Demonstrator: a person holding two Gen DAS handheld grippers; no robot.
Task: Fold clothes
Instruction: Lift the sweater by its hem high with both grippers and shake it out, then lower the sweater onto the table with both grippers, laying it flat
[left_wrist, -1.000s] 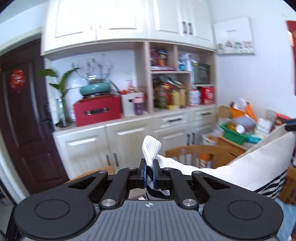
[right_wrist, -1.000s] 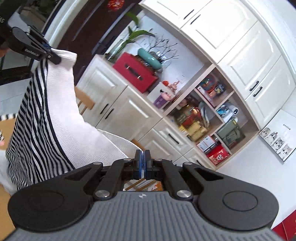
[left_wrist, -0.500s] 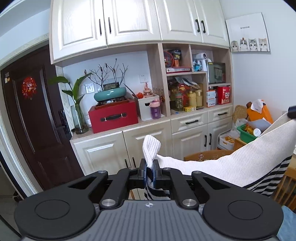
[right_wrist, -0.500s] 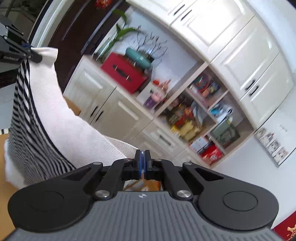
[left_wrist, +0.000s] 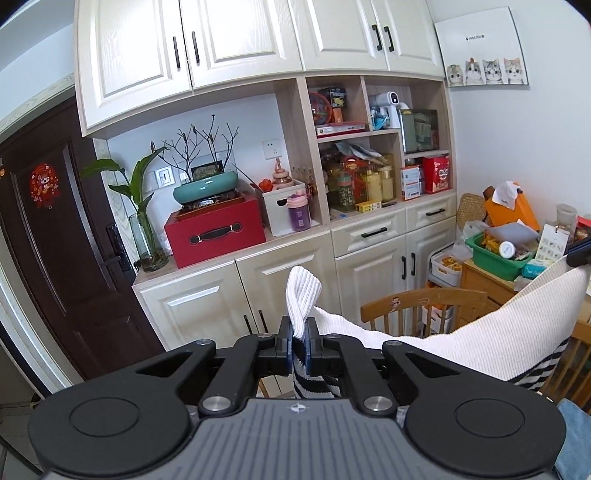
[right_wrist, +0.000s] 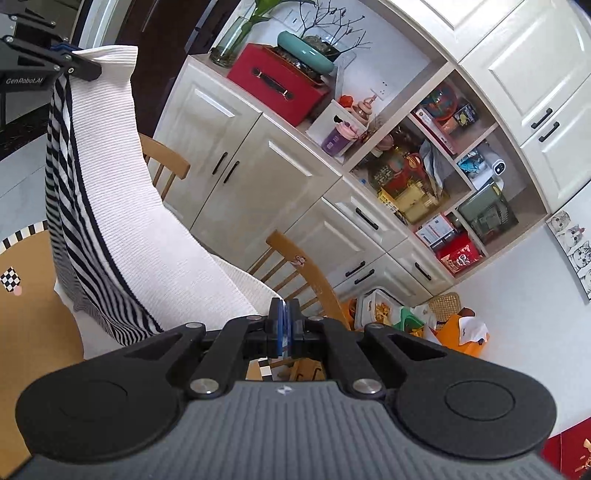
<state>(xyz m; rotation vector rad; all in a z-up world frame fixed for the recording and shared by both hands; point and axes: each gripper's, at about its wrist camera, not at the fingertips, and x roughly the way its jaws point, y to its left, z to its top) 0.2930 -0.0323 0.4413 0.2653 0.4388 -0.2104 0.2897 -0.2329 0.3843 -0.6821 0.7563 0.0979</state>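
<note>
A white ribbed knit garment (left_wrist: 480, 343) with a black-and-white striped side hangs stretched in the air between my two grippers. My left gripper (left_wrist: 299, 343) is shut on one corner, and a white tab of cloth sticks up above its jaws. In the right wrist view that gripper (right_wrist: 79, 68) holds the top left corner of the garment (right_wrist: 122, 206). My right gripper (right_wrist: 284, 332) is shut on the opposite edge; its dark tip (left_wrist: 580, 254) shows at the far right. The striped lower end hangs down to the round wooden table (right_wrist: 33, 325).
Two wooden chairs (right_wrist: 303, 269) (right_wrist: 162, 162) stand between the table and the cream cabinets (left_wrist: 280, 295). A red box (left_wrist: 218, 232) and a glass vase sit on the counter. A green basket (left_wrist: 495, 254) and other clutter fill the right corner. A dark door (left_wrist: 55, 240) is at the left.
Both grippers have risen with the garment still clamped, so more of it hangs free above the table. Both views have swung upward along the cabinets.
</note>
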